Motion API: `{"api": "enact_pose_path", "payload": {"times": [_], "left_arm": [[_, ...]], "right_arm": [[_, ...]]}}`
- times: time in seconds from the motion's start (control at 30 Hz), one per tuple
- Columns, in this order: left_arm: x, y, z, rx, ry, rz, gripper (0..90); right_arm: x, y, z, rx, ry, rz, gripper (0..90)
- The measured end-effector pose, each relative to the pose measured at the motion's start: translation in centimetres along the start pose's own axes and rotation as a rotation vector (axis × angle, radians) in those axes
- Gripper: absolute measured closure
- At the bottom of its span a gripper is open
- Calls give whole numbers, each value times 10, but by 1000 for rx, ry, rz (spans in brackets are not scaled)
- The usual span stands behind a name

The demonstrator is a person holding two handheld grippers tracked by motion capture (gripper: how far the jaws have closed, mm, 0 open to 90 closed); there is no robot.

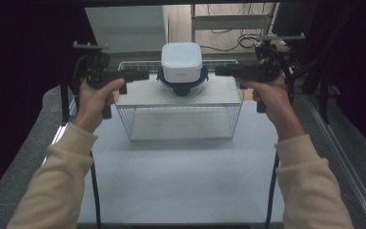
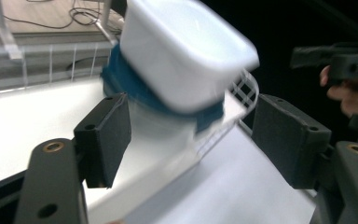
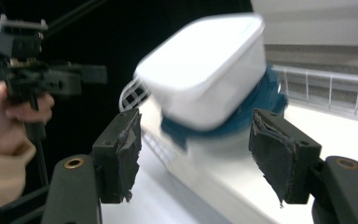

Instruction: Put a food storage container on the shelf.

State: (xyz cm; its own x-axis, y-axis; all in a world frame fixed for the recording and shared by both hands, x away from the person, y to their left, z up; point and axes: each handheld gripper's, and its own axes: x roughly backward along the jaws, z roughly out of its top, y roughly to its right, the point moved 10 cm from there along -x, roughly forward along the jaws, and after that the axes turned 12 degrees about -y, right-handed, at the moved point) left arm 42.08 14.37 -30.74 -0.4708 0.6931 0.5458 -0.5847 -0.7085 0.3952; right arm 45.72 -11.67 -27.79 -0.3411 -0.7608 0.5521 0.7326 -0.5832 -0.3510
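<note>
Left hand-held gripper [image 1: 145, 75] is sitting released, jaws spread wide with nothing between the pads, pointing level toward the container stack to its right and staying clear of it. In the left gripper view, its black pads [image 2: 103, 139] are framing the stack, which is showing blurred ahead of them and apart from both. Person's left hand [image 1: 95, 98] is gripping the handle, cream sleeve [image 1: 59, 186] trailing back toward the near edge.

Between the two hand-held grippers, white tub [image 1: 181, 62] is lying upside down on a clear bowl with a blue clip lid [image 1: 183, 85]; the stack is resting on a white board [image 1: 181, 96] laid across the top of a wire basket [image 1: 178, 121]. Basket is standing on the white surface [image 1: 181, 181].

Right hand-held gripper [image 1: 218, 71] is mirroring the left: released, jaws wide apart, nothing clamped, aimed level at the stack from its other side with a gap remaining. In the right gripper view, its worn pads [image 3: 279, 154] are bracketing the blurred tub and blue lid without touching. Right hand [image 1: 269, 98] is holding the handle.
</note>
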Motion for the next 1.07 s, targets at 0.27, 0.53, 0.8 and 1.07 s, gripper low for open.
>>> {"api": "enact_pose_path", "payload": {"times": [0.27,0.53,0.8,1.07], "left_arm": [[5,13,-90,-39,-23,17,261],[-29,-5,-181,-11,-130,71,253],[-47,-21,-220,40,-166,91,249],[-51,-23,-226,21,-187,119,238]], "right_arm": [[15,-12,-85,78,-12,-60,292],[-8,-13,-177,91,-39,-84,285],[-36,9,-238,47,-132,-117,273],[-39,11,-244,62,-143,-140,241]]}}
